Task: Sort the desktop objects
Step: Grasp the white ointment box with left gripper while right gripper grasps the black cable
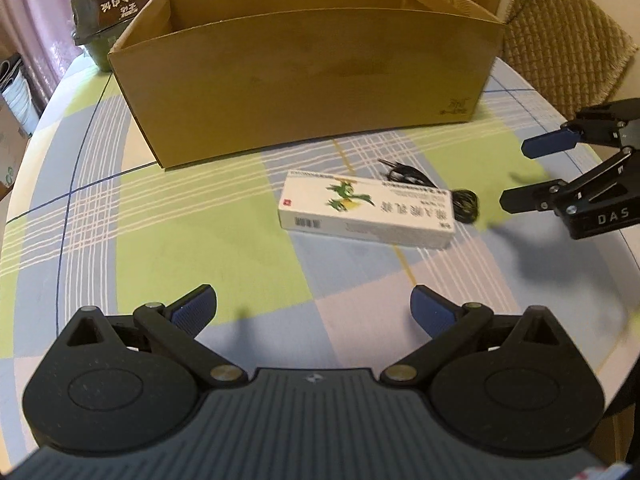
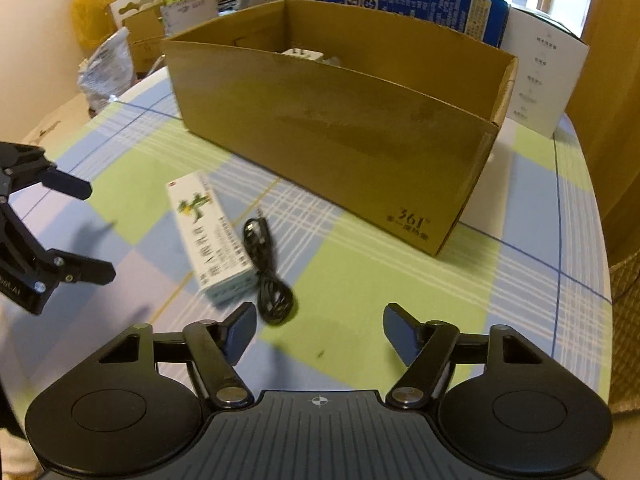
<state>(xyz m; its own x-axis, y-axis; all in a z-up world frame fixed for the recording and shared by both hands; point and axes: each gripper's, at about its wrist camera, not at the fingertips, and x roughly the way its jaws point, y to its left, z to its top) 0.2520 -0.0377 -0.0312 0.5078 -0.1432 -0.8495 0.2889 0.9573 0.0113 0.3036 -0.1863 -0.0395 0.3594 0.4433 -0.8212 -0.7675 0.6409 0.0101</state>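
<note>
A white carton with a green figure lies flat on the checked tablecloth in front of an open cardboard box. A coiled black audio cable lies against the carton's far side. My left gripper hovers open short of the carton, nothing between its fingers. My right gripper is open too, just behind the cable's coil. A white plug adapter shows inside the box.
Behind the box stand a dark package, blue cartons and a white booklet. A crumpled bag and small boxes sit at the far left. A woven chair back stands past the table's right edge.
</note>
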